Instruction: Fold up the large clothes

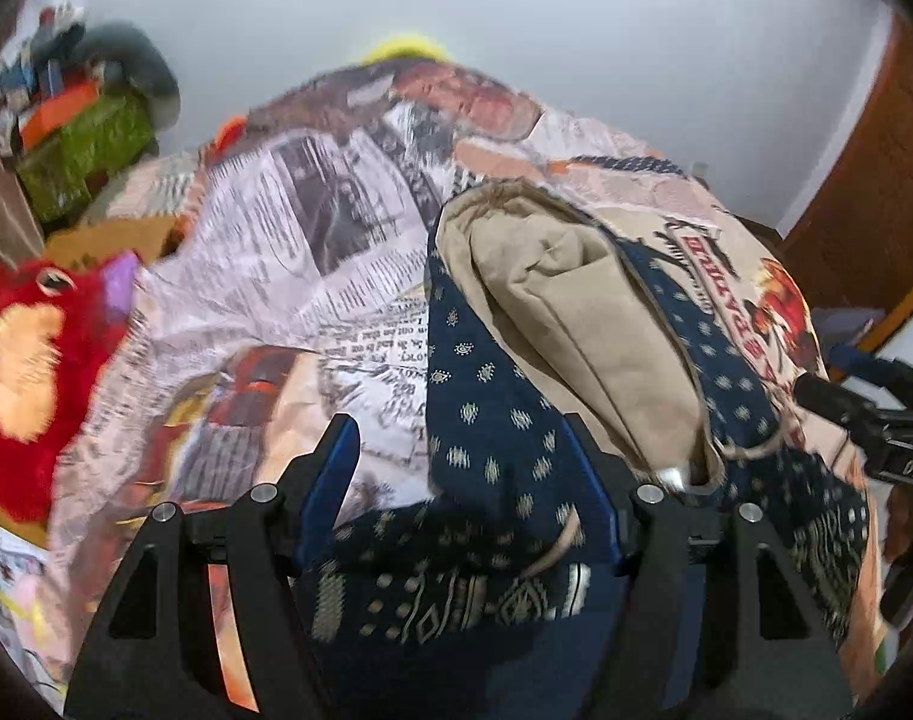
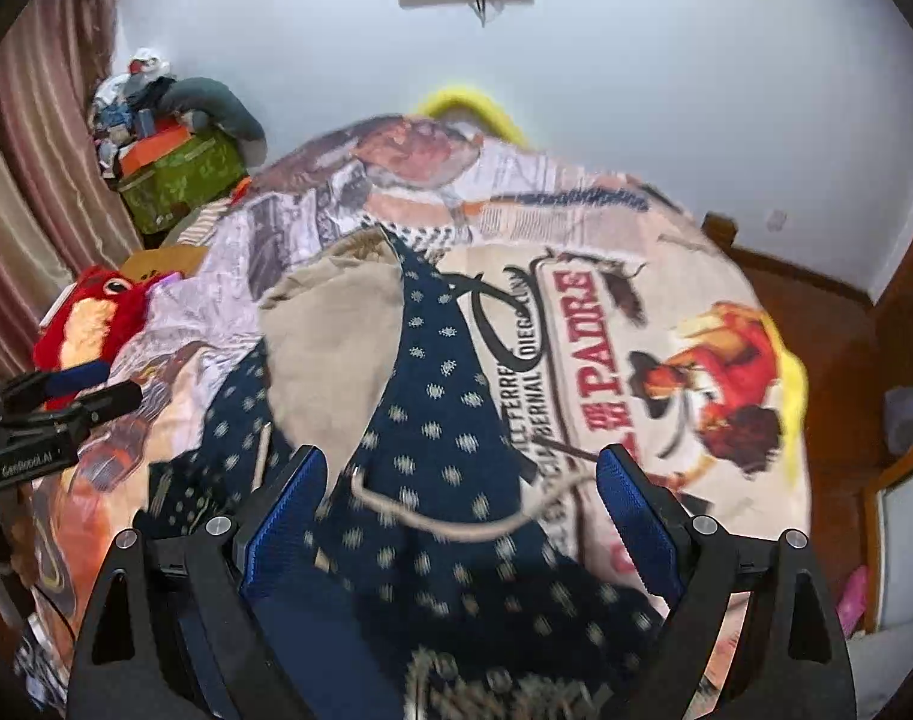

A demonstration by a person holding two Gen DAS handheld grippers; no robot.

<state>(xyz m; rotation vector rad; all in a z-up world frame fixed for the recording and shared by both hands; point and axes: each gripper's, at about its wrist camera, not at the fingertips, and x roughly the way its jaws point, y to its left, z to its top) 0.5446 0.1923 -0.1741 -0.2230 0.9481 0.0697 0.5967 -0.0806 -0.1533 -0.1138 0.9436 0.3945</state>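
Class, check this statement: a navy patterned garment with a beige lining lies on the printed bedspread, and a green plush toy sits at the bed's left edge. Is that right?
Not quite: the plush toy is red, not green, as the right wrist view shows. The rest stands: the navy patterned garment with its beige lining lies on the printed bedspread, and the toy sits at the bed's left edge.

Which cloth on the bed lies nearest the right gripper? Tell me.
The navy dotted garment, with its beige lining turned out, lies right before the right gripper; the newspaper-print bedsheet spreads beneath it.
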